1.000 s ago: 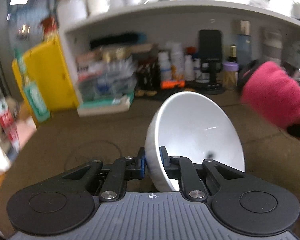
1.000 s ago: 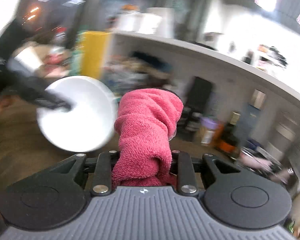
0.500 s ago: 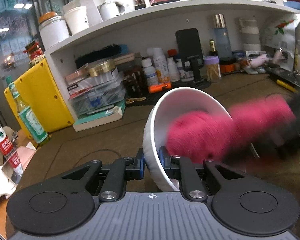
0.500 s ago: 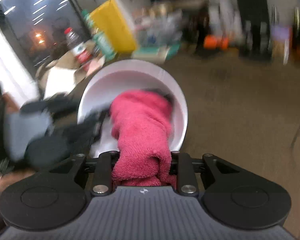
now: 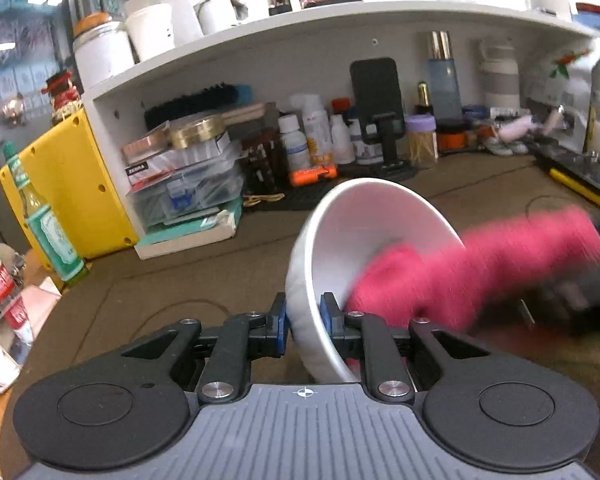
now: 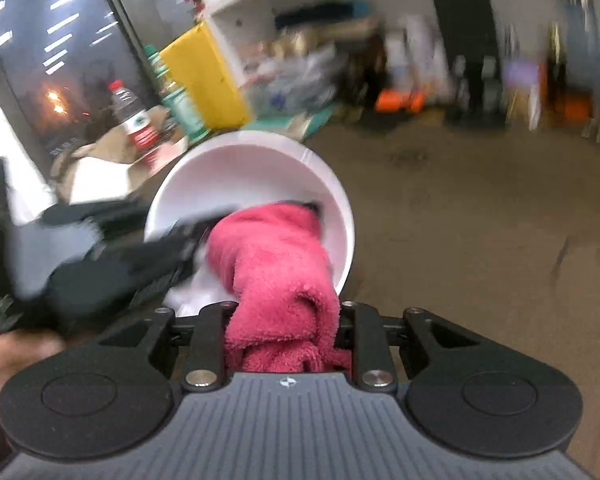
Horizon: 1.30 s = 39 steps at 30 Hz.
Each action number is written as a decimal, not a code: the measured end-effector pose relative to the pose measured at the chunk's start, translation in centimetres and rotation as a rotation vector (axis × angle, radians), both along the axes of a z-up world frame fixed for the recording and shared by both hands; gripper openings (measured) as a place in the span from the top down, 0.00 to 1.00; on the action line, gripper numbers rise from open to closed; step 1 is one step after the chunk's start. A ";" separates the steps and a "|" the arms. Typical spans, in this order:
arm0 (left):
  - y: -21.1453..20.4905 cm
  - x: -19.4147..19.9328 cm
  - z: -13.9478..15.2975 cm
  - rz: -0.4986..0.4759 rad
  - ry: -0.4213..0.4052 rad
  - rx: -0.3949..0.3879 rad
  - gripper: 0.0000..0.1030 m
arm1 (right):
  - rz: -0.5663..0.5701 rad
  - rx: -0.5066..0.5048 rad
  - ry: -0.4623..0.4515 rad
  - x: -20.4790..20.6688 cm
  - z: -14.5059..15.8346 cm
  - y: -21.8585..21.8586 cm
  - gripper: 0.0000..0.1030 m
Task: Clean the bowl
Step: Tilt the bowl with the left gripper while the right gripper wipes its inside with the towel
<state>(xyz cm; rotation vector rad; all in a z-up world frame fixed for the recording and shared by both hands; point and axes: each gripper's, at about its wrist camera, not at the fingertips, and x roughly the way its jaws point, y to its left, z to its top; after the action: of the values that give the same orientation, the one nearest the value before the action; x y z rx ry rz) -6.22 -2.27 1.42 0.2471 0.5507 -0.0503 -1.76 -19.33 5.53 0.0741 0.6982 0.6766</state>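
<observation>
My left gripper (image 5: 303, 322) is shut on the rim of a white bowl (image 5: 352, 220) and holds it tilted on its side above the brown table, its opening facing right. My right gripper (image 6: 282, 320) is shut on a pink towel (image 6: 276, 256), whose front end is pressed inside the bowl (image 6: 240, 164). In the left wrist view the towel (image 5: 460, 268) comes in from the right, blurred by motion. In the right wrist view the left gripper (image 6: 100, 256) shows as a dark blur at the bowl's left rim.
A shelf unit (image 5: 340, 20) with bottles, boxes and a phone stand (image 5: 380, 120) runs along the back. A yellow box (image 5: 72, 184) and a green bottle (image 5: 48, 224) stand at the left. The brown tabletop (image 6: 480, 220) stretches to the right of the bowl.
The pink towel came from the right and went into the bowl; it now sits lower inside it, still moving. The bowl has stayed tilted in my left gripper.
</observation>
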 end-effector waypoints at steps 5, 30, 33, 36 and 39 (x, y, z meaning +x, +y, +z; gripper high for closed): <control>1.0 -0.1 -0.2 -0.021 0.058 -0.028 0.70 | 0.010 0.021 -0.167 0.8 1.0 1.3 0.75; 0.8 -0.3 -0.5 0.044 -0.021 0.046 0.80 | -0.045 -0.050 -0.076 -1.7 -0.6 -0.8 0.76; 1.7 -0.5 -0.9 0.061 0.011 0.021 0.75 | -0.047 -0.005 -0.118 -0.5 0.3 -0.3 0.76; 2.4 -0.7 -1.3 0.076 0.041 -0.002 0.75 | 0.011 0.021 -0.216 -0.4 1.9 2.0 0.76; 2.4 -0.3 0.1 0.086 0.032 0.012 0.80 | 0.068 0.002 -0.274 -0.8 2.6 4.0 0.76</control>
<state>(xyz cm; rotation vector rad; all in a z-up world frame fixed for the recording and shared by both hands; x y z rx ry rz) -6.52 0.14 1.54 0.2343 0.5928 0.0321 -2.54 -15.34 8.17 -0.0405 0.4379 0.7360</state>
